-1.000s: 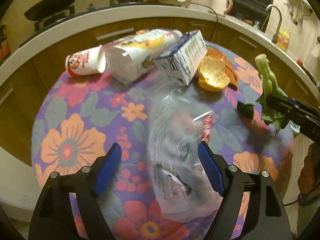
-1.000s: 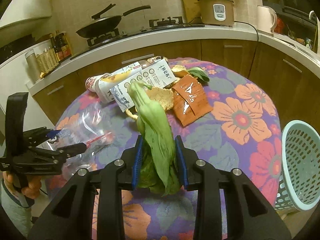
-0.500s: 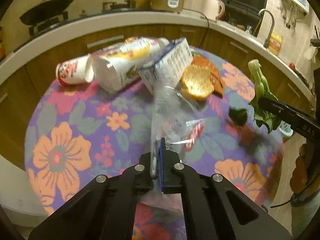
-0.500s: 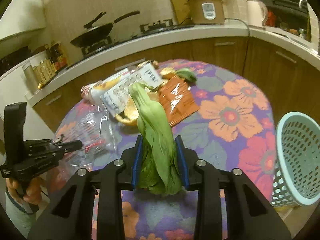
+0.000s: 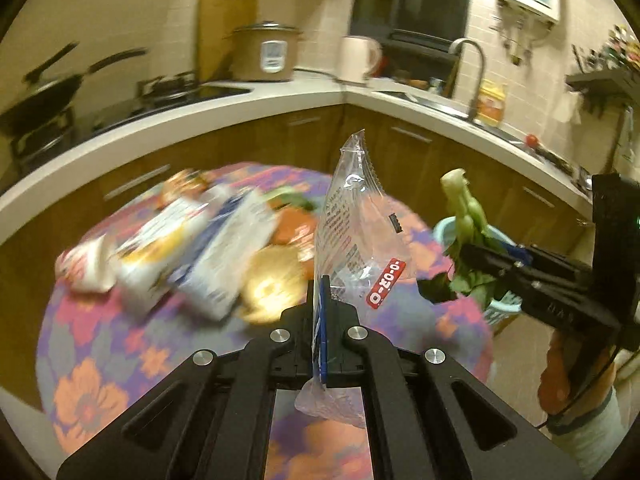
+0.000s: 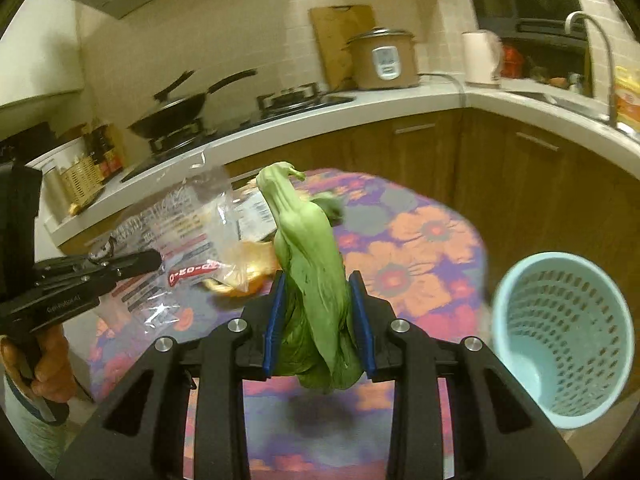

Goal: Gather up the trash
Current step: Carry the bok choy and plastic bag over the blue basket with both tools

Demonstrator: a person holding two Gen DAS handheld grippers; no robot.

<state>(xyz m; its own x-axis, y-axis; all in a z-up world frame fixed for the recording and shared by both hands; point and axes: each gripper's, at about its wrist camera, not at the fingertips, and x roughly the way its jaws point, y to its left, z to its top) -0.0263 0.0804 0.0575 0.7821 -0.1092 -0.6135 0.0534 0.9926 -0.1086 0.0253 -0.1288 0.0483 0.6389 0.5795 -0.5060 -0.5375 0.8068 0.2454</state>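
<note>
My left gripper point(image 5: 320, 300) is shut on a clear plastic bag point(image 5: 356, 232) with a red label and holds it upright above the flowered table point(image 5: 100, 360). The bag also shows in the right wrist view point(image 6: 180, 236), lifted at the left. My right gripper point(image 6: 318, 308) is shut on a green leafy vegetable point(image 6: 312, 256), held above the table. The vegetable also shows at the right in the left wrist view point(image 5: 466, 216). A light blue perforated basket point(image 6: 568, 348) stands beside the table at the right.
On the table lie a paper cup point(image 5: 86, 268), a white bottle point(image 5: 156, 248), a blue and white carton point(image 5: 228, 256) and an orange peel point(image 5: 272, 284). A counter with a pan point(image 6: 180, 108), a rice cooker point(image 6: 384, 60) and a kettle point(image 6: 480, 56) runs behind.
My left gripper closed on the plastic bag and lifted it off the table. My right gripper, still holding the vegetable, moved nearer the basket.
</note>
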